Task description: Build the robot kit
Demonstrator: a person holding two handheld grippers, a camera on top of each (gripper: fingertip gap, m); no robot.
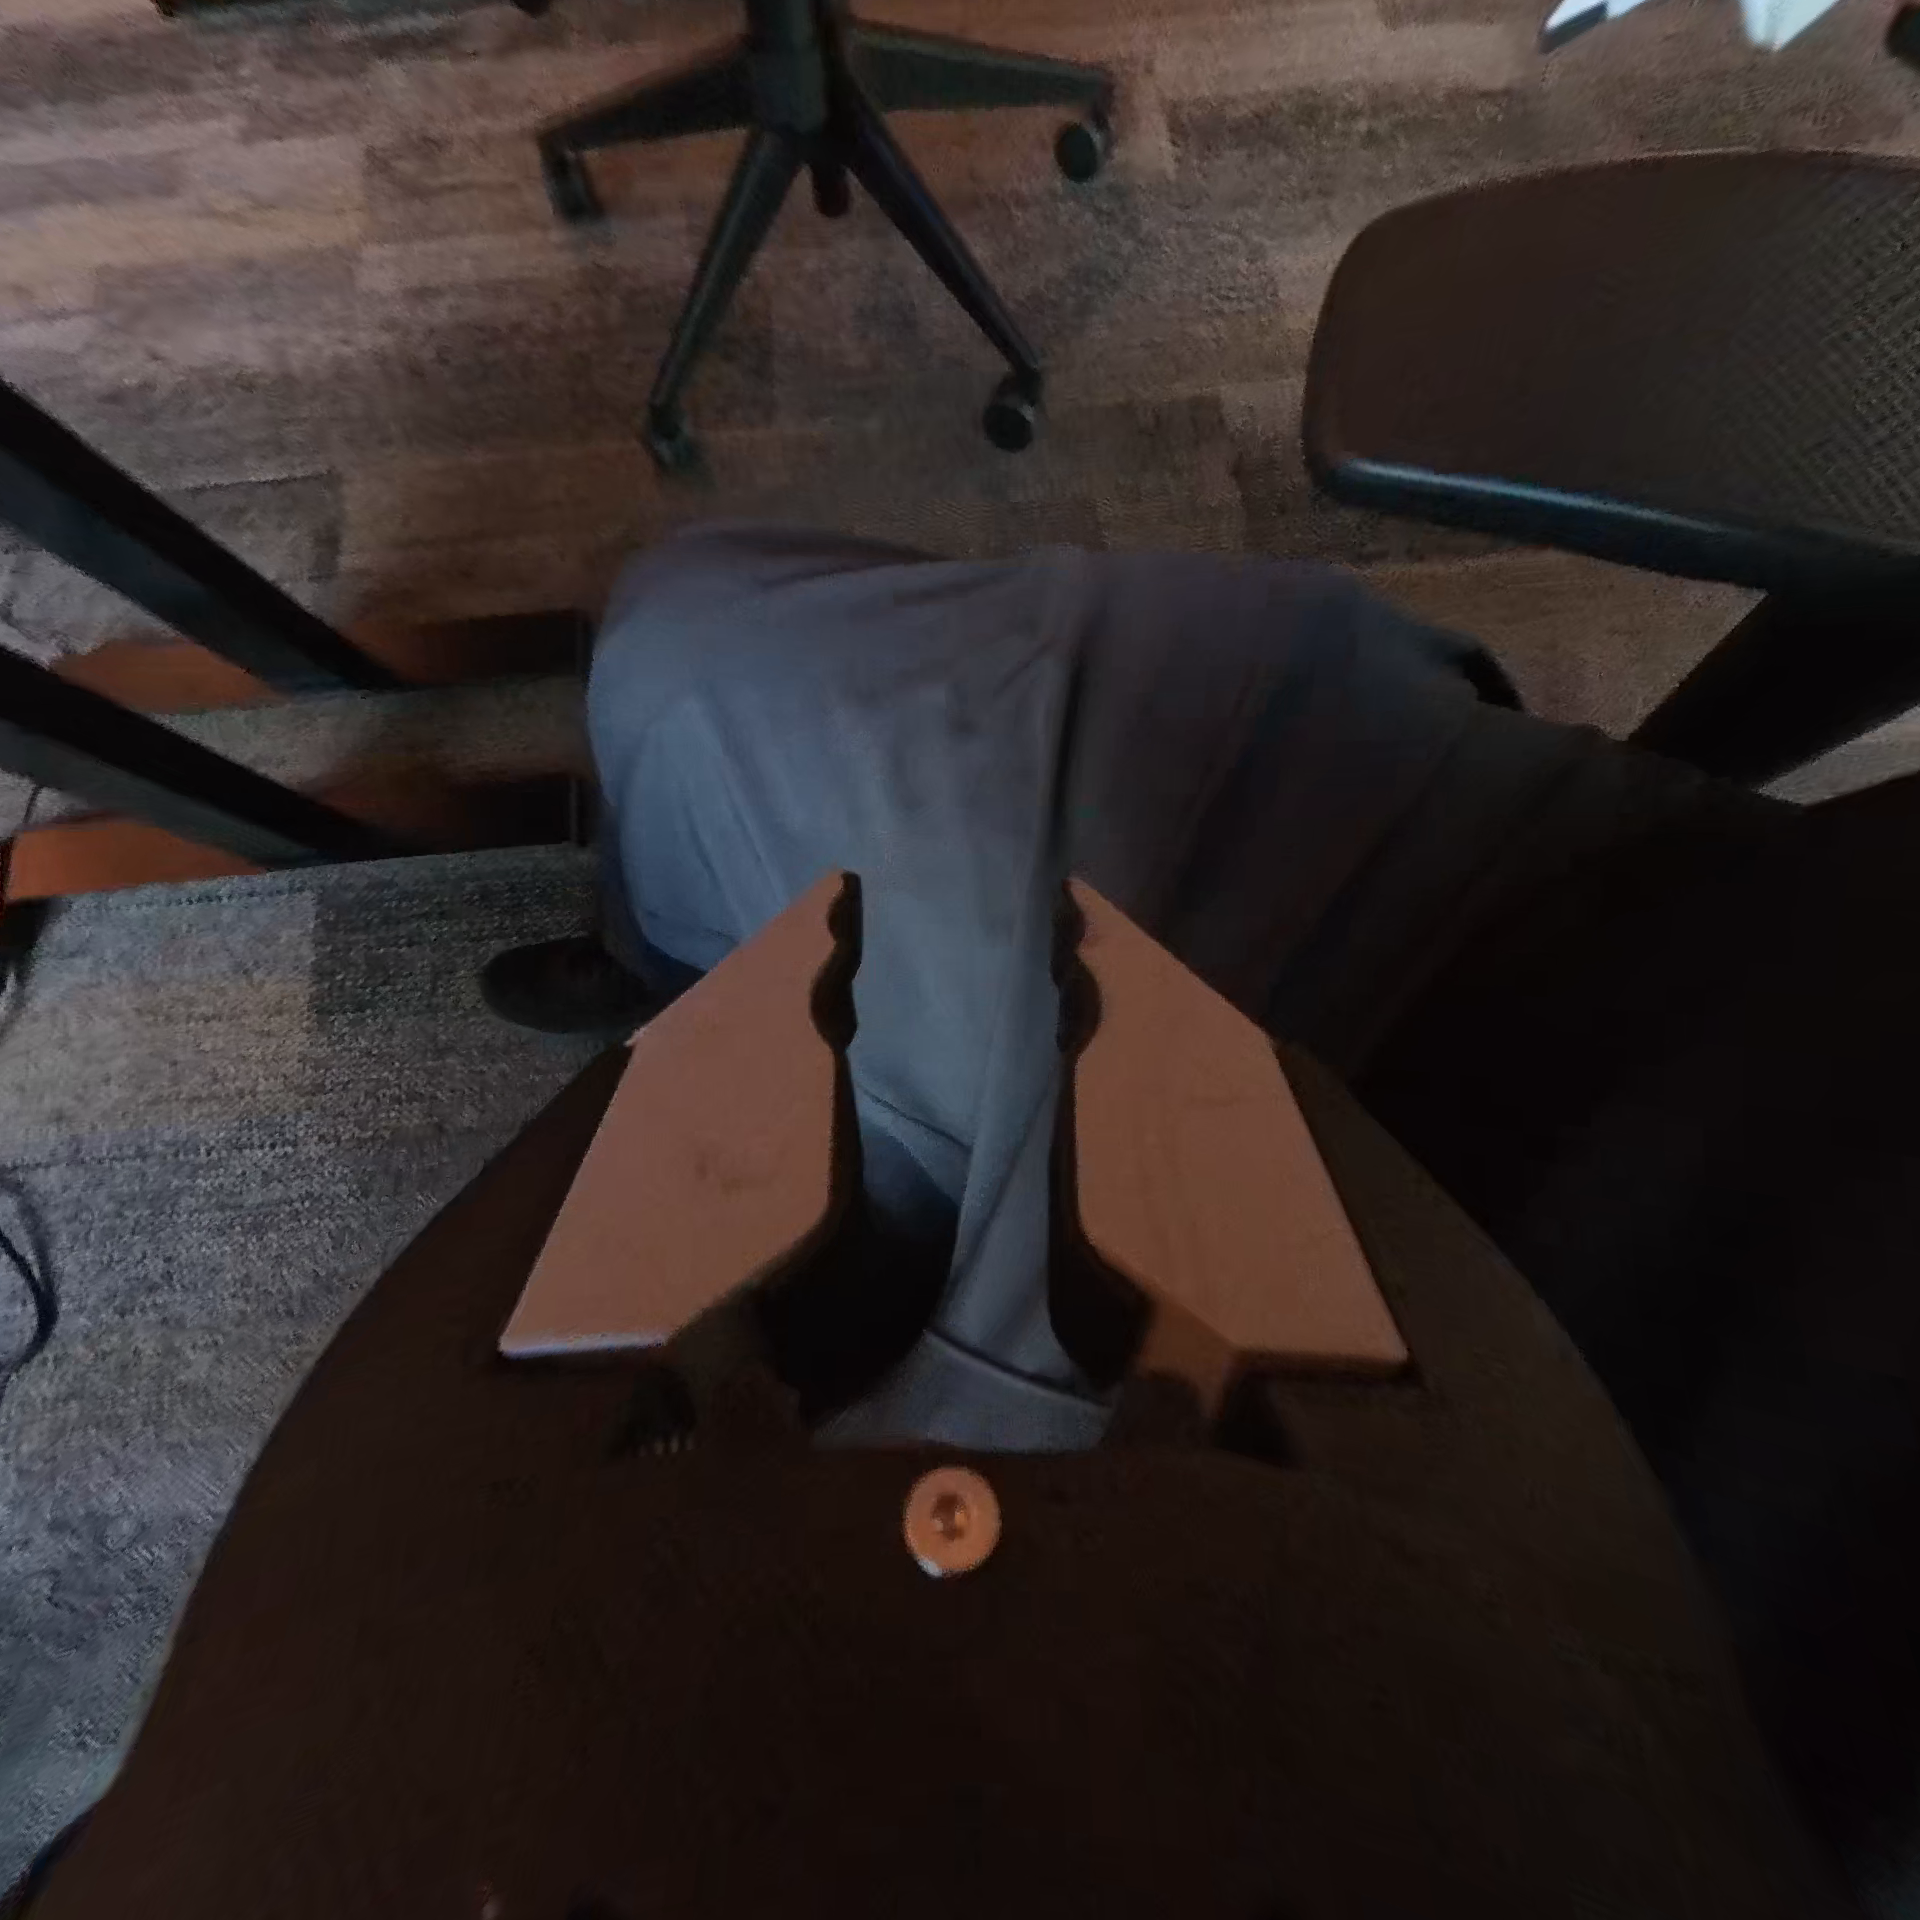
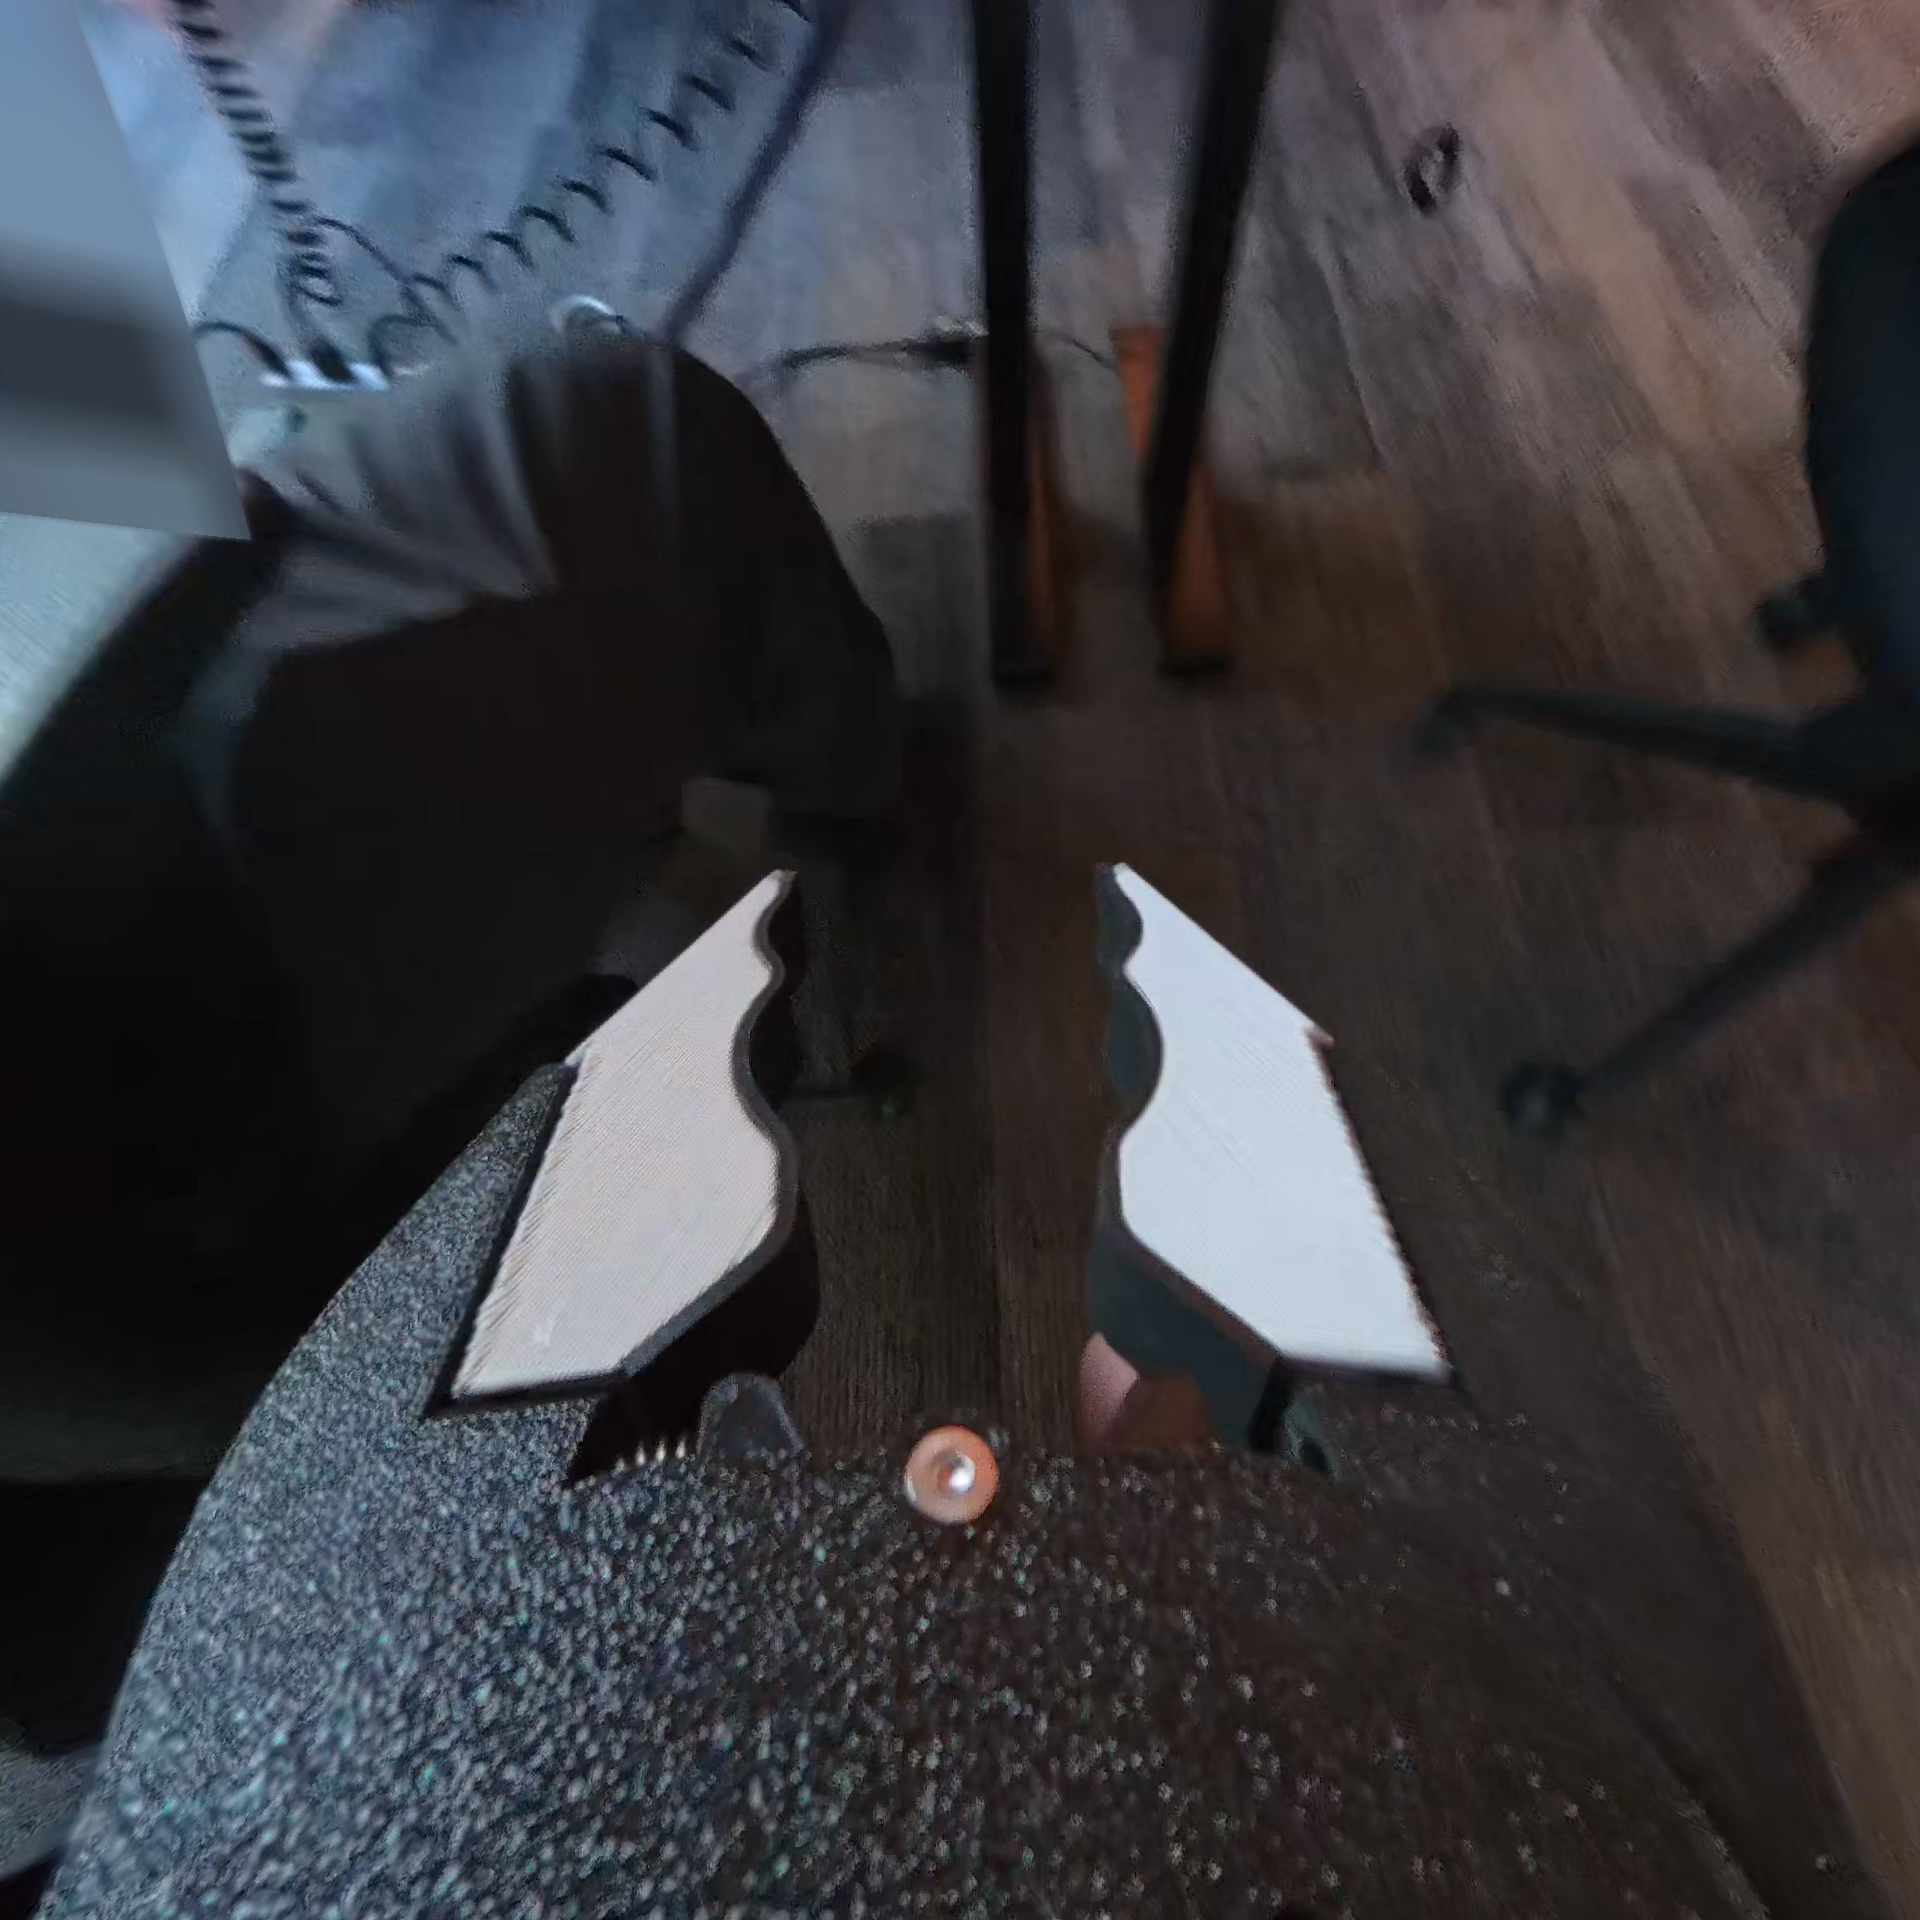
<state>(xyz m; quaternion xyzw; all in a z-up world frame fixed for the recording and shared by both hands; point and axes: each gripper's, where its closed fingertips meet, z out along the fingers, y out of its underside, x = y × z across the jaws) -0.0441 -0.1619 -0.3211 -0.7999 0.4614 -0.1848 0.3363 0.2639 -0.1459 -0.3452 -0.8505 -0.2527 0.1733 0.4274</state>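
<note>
Both hand-held grippers point down toward an office floor, and neither holds anything.

The left hand-held gripper (image 1: 961, 914) has its jaws spread, with a gap between the tips. Through the gap shows a person's leg in grey-blue trousers (image 1: 831, 748), which fills the middle of the left wrist view; whether the fingers touch the cloth cannot be told. A dark shoe (image 1: 561, 982) rests on grey carpet (image 1: 208, 1143) just left of the fingers. Farther off stand the five-star base of a black office chair (image 1: 821, 239) on brownish carpet, a second chair's mesh seat (image 1: 1642, 343) to the right, and slanting black legs (image 1: 156, 582) of a tabletop frame to the left.

The right hand-held gripper (image 2: 945, 894) also stands spread, wider, its pale fingers (image 2: 1247, 1164) framing only bare carpet (image 2: 987, 1195). The view is blurred. To its left sits a dark-clothed leg (image 2: 499, 675); ahead rise two black upright legs (image 2: 1003, 312) with cables (image 2: 499, 229) behind them, and a chair base (image 2: 1683, 727) lies to the right.

No object sits between or close under either pair of fingers.
</note>
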